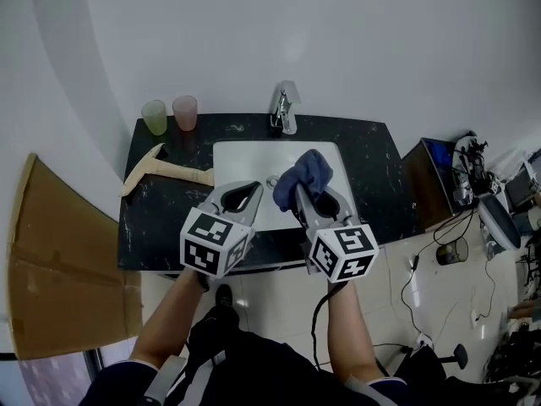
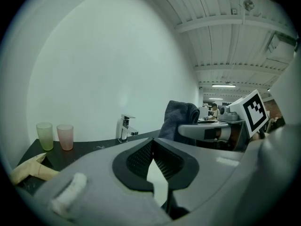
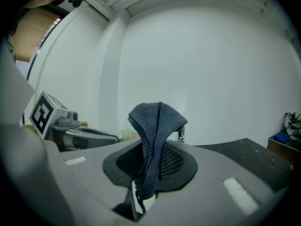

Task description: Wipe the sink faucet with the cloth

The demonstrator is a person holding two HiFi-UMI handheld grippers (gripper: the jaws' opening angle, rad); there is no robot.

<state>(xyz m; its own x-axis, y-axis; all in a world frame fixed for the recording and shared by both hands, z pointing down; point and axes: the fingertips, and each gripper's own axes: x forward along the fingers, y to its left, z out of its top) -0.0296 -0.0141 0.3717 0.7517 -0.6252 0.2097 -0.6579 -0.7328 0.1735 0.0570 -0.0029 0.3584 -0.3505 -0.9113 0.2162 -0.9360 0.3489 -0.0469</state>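
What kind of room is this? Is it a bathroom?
Probably not a real bathroom: more like a washstand set up in a workroom. There is a white sink with a faucet in a black counter, but a heap of wired equipment stands beside it.

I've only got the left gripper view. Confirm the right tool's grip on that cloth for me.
Observer: In the right gripper view, the right tool is shut on the blue cloth, and a fold stands up above the jaws.
Operator: Good. Give me what lies under the tool tips.
Observer: The head view shows the white basin below them, with the faucet at its far rim.
Operator: Report what's left of the counter.
Observer: A cardboard sheet sits beside the counter there.
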